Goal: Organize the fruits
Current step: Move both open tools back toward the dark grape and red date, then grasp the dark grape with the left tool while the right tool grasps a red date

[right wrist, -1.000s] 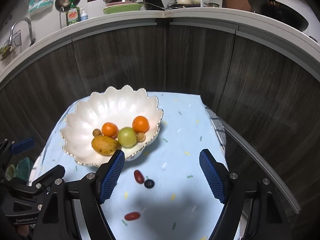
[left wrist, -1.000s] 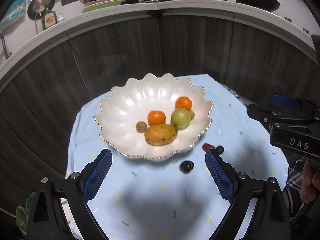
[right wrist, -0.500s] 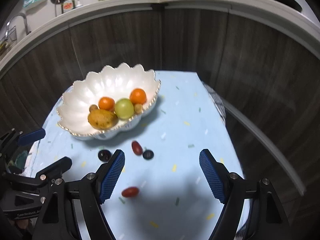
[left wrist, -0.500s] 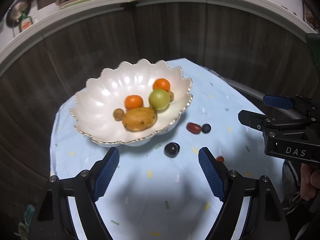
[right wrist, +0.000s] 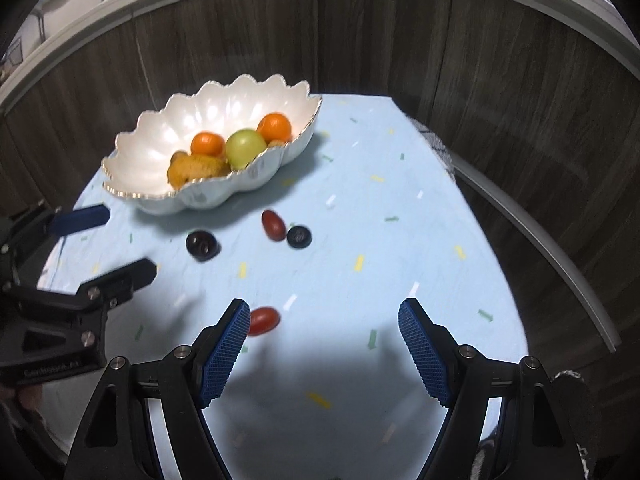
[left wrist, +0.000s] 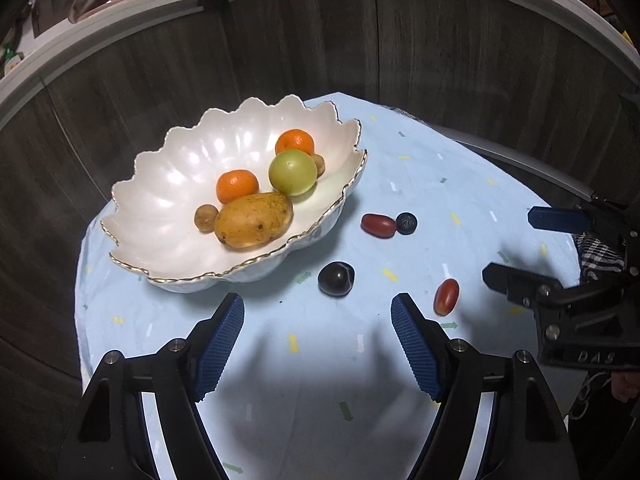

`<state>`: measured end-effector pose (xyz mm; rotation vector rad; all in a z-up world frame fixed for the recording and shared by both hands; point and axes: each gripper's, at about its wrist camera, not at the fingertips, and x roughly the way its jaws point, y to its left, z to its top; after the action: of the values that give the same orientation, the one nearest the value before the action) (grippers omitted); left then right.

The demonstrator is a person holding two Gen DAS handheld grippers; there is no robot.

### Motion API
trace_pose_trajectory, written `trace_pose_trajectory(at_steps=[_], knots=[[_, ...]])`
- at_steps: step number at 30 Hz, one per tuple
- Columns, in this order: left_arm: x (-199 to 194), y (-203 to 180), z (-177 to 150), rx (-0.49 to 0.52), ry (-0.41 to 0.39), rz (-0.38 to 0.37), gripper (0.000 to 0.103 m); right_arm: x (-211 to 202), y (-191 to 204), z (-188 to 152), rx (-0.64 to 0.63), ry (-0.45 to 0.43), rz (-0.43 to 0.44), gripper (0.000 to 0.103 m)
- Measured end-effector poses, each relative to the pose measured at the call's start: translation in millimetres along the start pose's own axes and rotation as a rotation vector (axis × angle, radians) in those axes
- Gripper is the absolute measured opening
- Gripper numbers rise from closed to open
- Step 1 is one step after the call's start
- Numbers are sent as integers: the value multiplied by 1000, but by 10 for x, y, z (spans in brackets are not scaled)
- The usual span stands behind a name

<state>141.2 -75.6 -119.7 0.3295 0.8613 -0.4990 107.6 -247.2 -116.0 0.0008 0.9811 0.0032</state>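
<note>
My left gripper (left wrist: 318, 340) has matt black plastic arms with small shiny metal screws, and its blue pads (left wrist: 414, 344) are ribbed and rough; my right gripper (right wrist: 324, 344) looks the same. The bowl (left wrist: 160, 208) is glossy, pearly white ceramic with a thin gold rim. The cloth (left wrist: 440, 184) under it is matt pale blue fabric. The plum (left wrist: 336, 278) and the grape tomato (left wrist: 446, 297) shine smooth; the mango (left wrist: 253, 220) is dull and speckled. The cabinet fronts (left wrist: 460, 40) show matt dark wood grain.
</note>
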Motion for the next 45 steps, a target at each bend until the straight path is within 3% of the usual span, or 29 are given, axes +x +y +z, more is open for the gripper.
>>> trace_pose_trajectory(at_steps=[15,26,35,41,45], knots=[[282,83,-74,13,4,-59,69,188,246,-95,-75,-1,37,75],[414,82,-97,51,-4,-81,65,389,300,-151,-99,24,58,57],[538,56,-75,73,-2,-110,56,444,296,-148,-94,21,78,57],[627,26,-44,77,4,-132,50,496,321,-154,-97,26,94,51],[693,7,-11,65,8,-150,38,505,333,-150,-95,17,98,42]])
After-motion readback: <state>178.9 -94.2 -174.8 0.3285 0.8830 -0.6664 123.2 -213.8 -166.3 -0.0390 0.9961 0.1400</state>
